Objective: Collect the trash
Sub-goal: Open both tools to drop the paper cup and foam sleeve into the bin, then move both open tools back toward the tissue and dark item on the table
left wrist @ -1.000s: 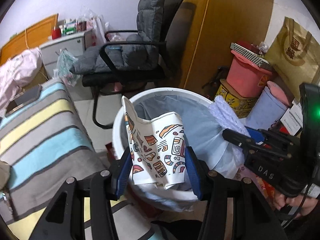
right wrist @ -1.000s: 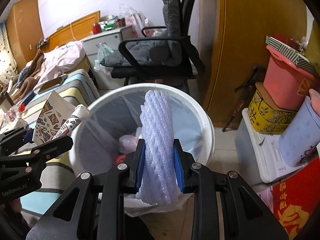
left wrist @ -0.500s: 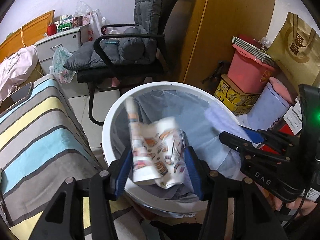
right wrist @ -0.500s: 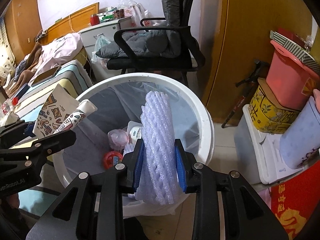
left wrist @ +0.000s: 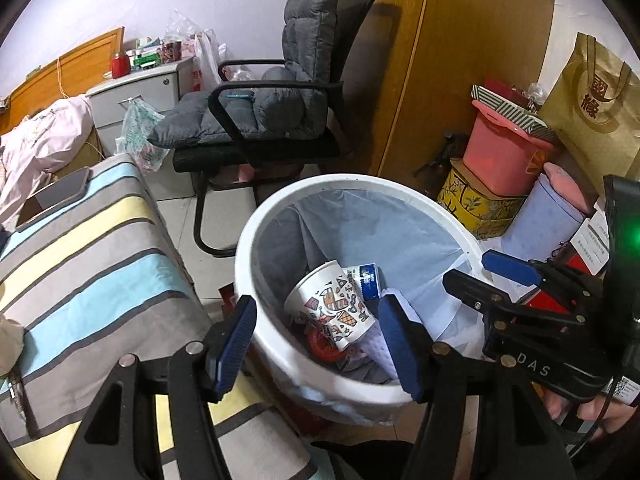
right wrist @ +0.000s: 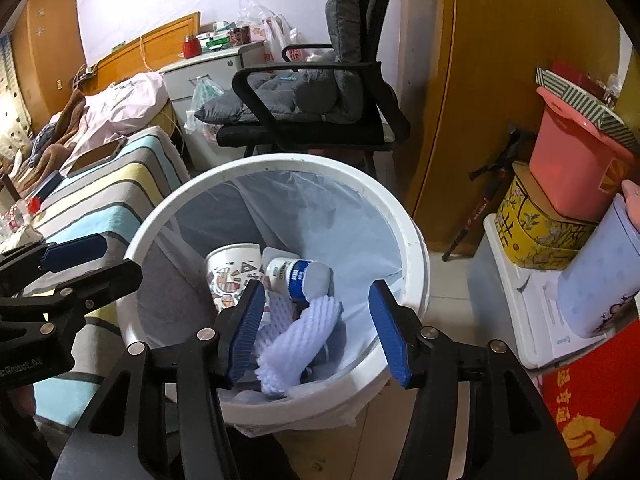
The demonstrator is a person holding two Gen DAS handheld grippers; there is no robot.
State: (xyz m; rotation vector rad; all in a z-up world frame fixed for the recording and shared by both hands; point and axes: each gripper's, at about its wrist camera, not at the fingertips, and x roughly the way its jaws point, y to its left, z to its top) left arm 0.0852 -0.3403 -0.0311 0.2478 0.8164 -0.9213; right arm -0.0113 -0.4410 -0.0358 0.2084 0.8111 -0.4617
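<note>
A patterned paper cup [left wrist: 334, 312] and crumpled white foam wrap [right wrist: 298, 340] lie inside the white lined trash bin [right wrist: 416, 264] at frame centre. Above it, the left hand-held gripper [left wrist: 318, 344] and right hand-held gripper [right wrist: 318, 328] both gape wide, holding nothing.

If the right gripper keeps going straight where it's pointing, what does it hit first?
Probably the white foam netting lying in the white trash bin: it sits between the open right gripper fingers, below them. Depth is hard to judge.

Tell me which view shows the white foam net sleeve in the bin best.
Right wrist: the white foam net sleeve lies mostly exposed in the white bin. Left wrist shows only a sliver beside the patterned paper cup.
</note>
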